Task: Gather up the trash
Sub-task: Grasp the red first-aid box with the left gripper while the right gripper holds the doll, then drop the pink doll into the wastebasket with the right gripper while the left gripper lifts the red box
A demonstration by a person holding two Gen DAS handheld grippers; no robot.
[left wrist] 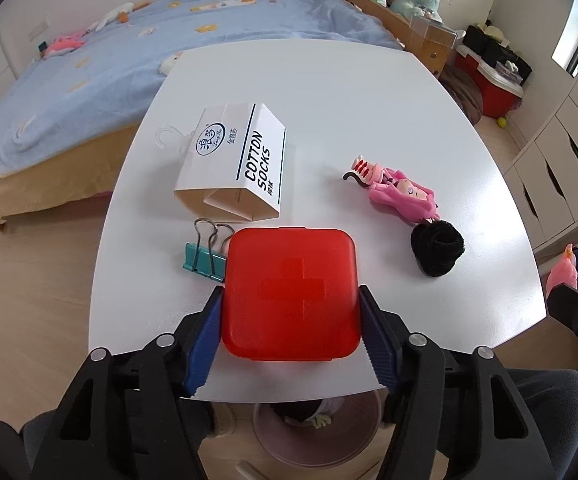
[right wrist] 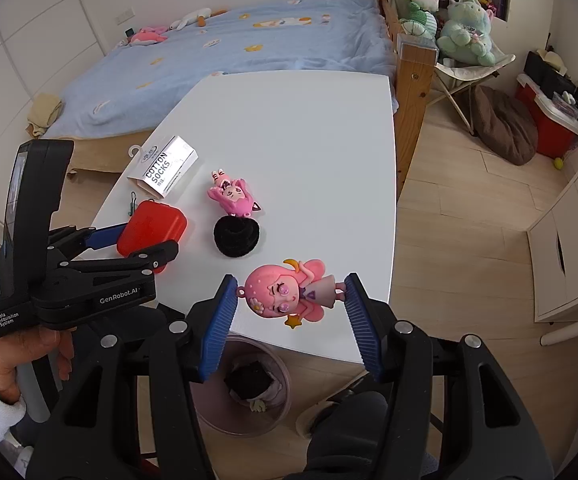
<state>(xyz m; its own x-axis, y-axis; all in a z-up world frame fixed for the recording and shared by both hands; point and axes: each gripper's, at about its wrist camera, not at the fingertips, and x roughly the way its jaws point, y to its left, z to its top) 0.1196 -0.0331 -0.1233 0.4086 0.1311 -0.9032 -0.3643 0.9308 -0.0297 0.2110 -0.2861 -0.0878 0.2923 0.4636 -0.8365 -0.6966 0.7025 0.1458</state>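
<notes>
A square red box (left wrist: 291, 294) with an embossed cross lies at the near edge of the white table (left wrist: 329, 92). My left gripper (left wrist: 290, 292) is shut on it, its blue pads (left wrist: 205, 328) against the two sides. The right wrist view shows the same grip on the red box (right wrist: 151, 228) from the side, with a hand under the left gripper (right wrist: 149, 240). My right gripper (right wrist: 291, 280) is shut on a pink doll figure (right wrist: 285, 294), head at one pad and feet at the other, above the table's near edge. A pinkish bin (right wrist: 285, 380) with scraps stands on the floor below.
On the table lie an open white "COTTON SOCKS" carton (left wrist: 233, 160), a teal binder clip (left wrist: 205, 258), a second pink doll (left wrist: 401, 192) and a black fuzzy hair tie (left wrist: 437, 250). A blue bed (left wrist: 169, 40) lies beyond, with white drawers (right wrist: 569, 240) on the right.
</notes>
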